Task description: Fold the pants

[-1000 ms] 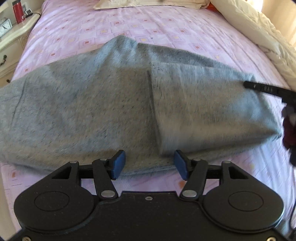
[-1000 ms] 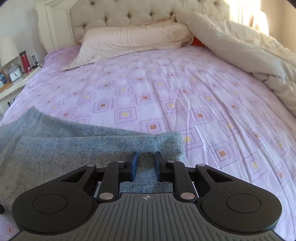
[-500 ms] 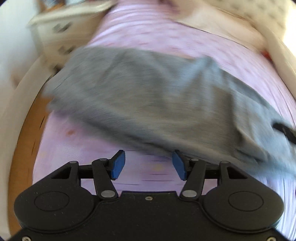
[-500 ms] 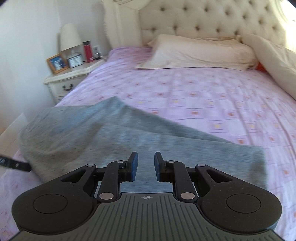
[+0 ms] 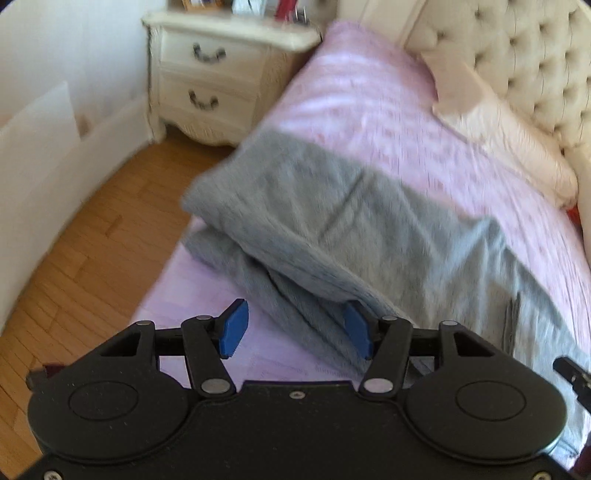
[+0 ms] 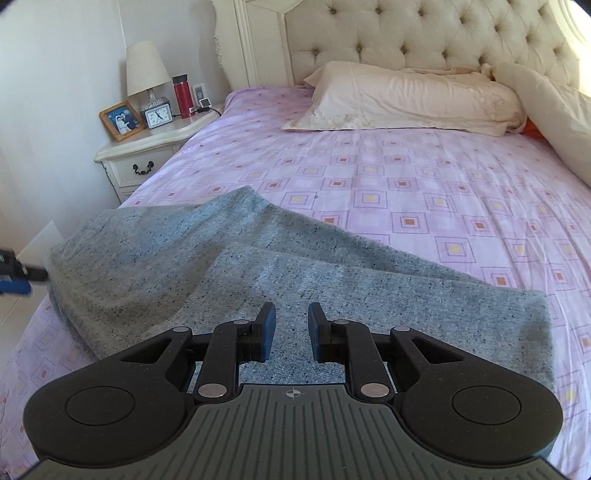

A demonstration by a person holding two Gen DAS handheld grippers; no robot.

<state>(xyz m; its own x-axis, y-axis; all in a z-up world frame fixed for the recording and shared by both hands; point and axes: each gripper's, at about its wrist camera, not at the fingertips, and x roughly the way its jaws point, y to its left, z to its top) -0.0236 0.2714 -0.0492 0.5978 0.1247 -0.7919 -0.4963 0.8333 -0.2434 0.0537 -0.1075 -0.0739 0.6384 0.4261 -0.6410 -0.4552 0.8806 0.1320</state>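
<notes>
Grey pants (image 6: pixel 258 273) lie part folded across the near side of a bed with a pink patterned sheet (image 6: pixel 406 184). In the left wrist view the pants (image 5: pixel 351 221) stretch from the bed's left edge to the right, with stacked layers at their left end. My left gripper (image 5: pixel 295 332) is open, its blue pads on either side of the near edge of the fabric at that end. My right gripper (image 6: pixel 291 328) is open with a narrow gap, empty, hovering low over the folded middle of the pants.
A cream nightstand (image 6: pixel 147 155) with a lamp, clock, photo frame and red bottle stands left of the bed. A pillow (image 6: pixel 406 99) and tufted headboard (image 6: pixel 406 33) are at the far end. A duvet (image 6: pixel 554 110) lies at the right. Wooden floor (image 5: pixel 74 240) shows beside the bed.
My left gripper has swung from the middle of the pants to their left end at the bed's edge. My right gripper has turned left and now faces the middle.
</notes>
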